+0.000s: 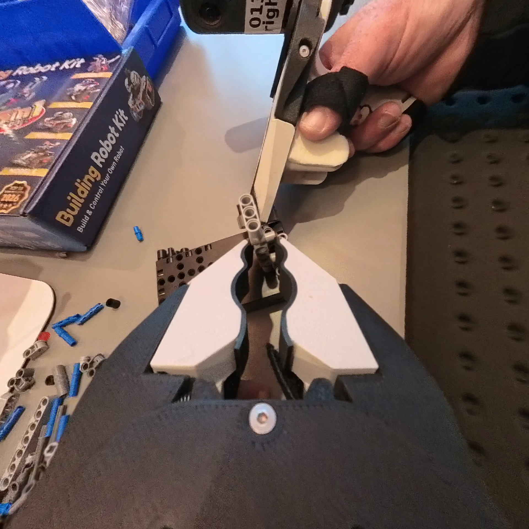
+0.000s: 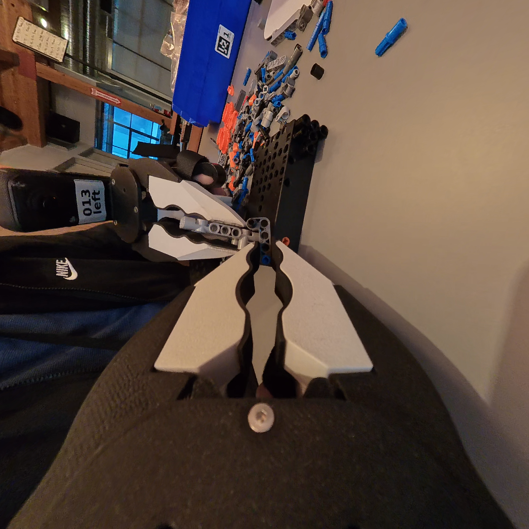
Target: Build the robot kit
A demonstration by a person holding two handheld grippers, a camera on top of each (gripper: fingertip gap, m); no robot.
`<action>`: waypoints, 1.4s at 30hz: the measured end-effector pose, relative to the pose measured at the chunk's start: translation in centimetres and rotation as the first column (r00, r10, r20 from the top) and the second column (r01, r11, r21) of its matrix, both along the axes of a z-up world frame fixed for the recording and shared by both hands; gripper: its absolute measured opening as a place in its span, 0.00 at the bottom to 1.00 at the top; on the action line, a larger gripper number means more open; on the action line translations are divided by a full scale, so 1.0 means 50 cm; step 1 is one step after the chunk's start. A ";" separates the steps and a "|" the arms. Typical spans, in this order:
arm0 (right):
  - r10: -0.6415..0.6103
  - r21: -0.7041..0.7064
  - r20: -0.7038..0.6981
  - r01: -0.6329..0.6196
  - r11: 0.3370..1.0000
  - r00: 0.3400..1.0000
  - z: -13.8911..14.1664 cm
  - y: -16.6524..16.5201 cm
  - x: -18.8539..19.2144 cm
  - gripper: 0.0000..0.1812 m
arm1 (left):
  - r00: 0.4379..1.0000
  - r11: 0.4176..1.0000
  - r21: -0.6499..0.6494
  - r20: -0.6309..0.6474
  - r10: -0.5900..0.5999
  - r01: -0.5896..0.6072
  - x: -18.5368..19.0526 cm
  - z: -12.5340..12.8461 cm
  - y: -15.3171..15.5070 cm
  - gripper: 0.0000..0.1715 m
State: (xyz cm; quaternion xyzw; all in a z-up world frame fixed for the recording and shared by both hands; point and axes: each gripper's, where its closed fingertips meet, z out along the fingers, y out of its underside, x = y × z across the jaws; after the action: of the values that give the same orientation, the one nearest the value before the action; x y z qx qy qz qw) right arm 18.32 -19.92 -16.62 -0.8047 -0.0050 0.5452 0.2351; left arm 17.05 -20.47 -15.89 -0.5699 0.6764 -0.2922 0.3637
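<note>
The left hand-held gripper (image 2: 243, 237) is clamped on a small grey holed-beam toy assembly (image 2: 229, 230), its long axis along that gripper's fingers, while the right hand-held gripper (image 2: 264, 252) pinches its black L-shaped beam (image 2: 264, 237) at the tip, beside the black perforated plate (image 2: 274, 177) on the bench (image 2: 415, 171).

Your left gripper (image 1: 264, 246) and right gripper (image 1: 264, 216) meet tip to tip over the bench (image 1: 200, 137), both closed on one small beam assembly (image 1: 252, 221) held between them. Just left of it, a perforated plate (image 1: 179, 270) lies on the bench. Farther left you have the kit box (image 1: 86, 143), with a storage bin (image 1: 154, 31) behind it. Loose pins and beams (image 1: 43, 380) are scattered at your near left, beside a tray (image 1: 25, 309).
</note>
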 end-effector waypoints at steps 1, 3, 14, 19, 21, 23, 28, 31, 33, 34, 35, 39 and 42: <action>0.002 0.000 0.000 -0.002 1.000 1.000 0.000 0.000 -0.001 0.03 | 1.000 1.000 -0.015 -0.006 -0.001 0.001 -0.001 0.000 0.000 0.07; 0.010 0.000 -0.002 -0.010 1.000 1.000 0.000 -0.001 -0.003 0.03 | 1.000 0.999 -0.045 -0.028 -0.001 0.000 -0.003 -0.005 -0.001 0.11; 0.040 -0.030 -0.032 -0.041 0.999 0.999 0.000 -0.002 -0.011 0.03 | 0.999 0.999 -0.040 -0.024 -0.028 0.027 -0.008 -0.010 -0.008 0.09; 0.060 -0.060 -0.063 -0.063 0.996 0.996 0.000 0.000 -0.013 0.03 | 1.000 1.000 0.006 0.004 -0.031 0.031 -0.008 -0.009 -0.008 0.09; 0.067 -0.068 -0.073 -0.072 0.995 0.995 0.000 0.000 -0.013 0.03 | 0.999 0.999 0.021 0.009 -0.032 0.032 -0.008 -0.009 -0.008 0.09; 0.077 -0.081 -0.088 -0.085 0.993 0.993 0.000 -0.001 -0.013 0.03 | 0.999 0.999 0.024 0.010 -0.033 0.033 -0.008 -0.009 -0.008 0.09; 0.133 -0.100 -0.113 -0.144 0.984 0.985 0.001 -0.003 -0.013 0.03 | 0.999 0.997 0.065 0.023 -0.047 0.046 -0.008 -0.008 -0.010 0.09; 0.141 -0.085 -0.110 -0.150 0.985 0.984 0.003 -0.007 -0.013 0.03 | 0.997 0.992 0.112 0.031 -0.063 0.060 -0.009 -0.008 -0.013 0.09; 0.140 -0.069 -0.104 -0.148 0.987 0.985 0.006 -0.008 -0.014 0.03 | 0.997 0.987 0.149 0.037 -0.070 0.064 -0.010 -0.006 -0.012 0.09; 0.142 -0.062 -0.106 -0.149 0.987 0.984 0.008 -0.009 -0.014 0.03 | 0.997 0.983 0.171 0.039 -0.071 0.063 -0.010 -0.005 -0.012 0.09; 0.142 -0.047 -0.113 -0.148 0.988 0.983 0.013 -0.009 -0.015 0.03 | 0.997 0.978 0.198 0.044 -0.069 0.060 -0.010 -0.002 -0.011 0.08; 0.128 0.009 -0.145 -0.128 0.992 0.981 0.033 -0.007 -0.034 0.03 | 0.994 0.963 0.258 0.057 -0.095 0.077 -0.003 0.005 -0.019 0.07; 0.098 0.042 -0.144 -0.093 0.995 0.985 0.040 -0.002 -0.027 0.03 | 0.994 0.960 0.270 0.064 -0.090 0.070 -0.003 0.009 -0.016 0.08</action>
State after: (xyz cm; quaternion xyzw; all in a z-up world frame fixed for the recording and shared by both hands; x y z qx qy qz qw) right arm 16.98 -20.02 -14.60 -0.7573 -0.0359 0.6130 0.2225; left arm 16.90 -21.27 -15.44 -0.4764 0.7178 -0.2343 0.4505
